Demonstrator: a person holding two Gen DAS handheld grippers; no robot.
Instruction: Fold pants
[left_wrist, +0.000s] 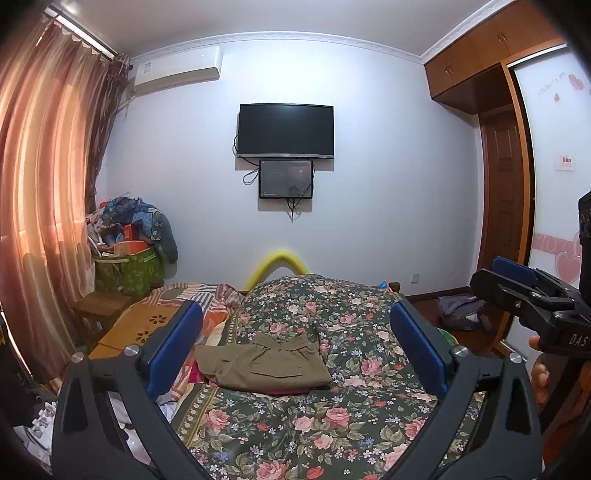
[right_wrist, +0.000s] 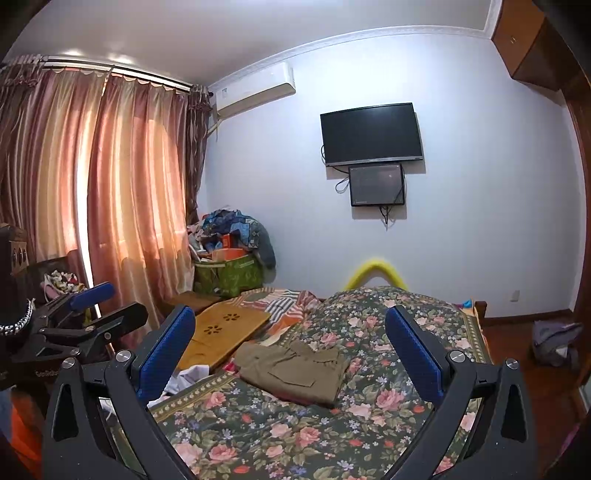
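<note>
Olive-brown pants lie folded into a compact rectangle on the floral bedspread. They also show in the right wrist view. My left gripper is open and empty, held above the bed short of the pants. My right gripper is open and empty, also held back from the pants. The right gripper shows at the right edge of the left wrist view. The left gripper shows at the left edge of the right wrist view.
A wooden board and striped cloth lie on the bed's left side. A green basket piled with clothes stands by the curtains. A TV hangs on the far wall. A grey bag lies on the floor right.
</note>
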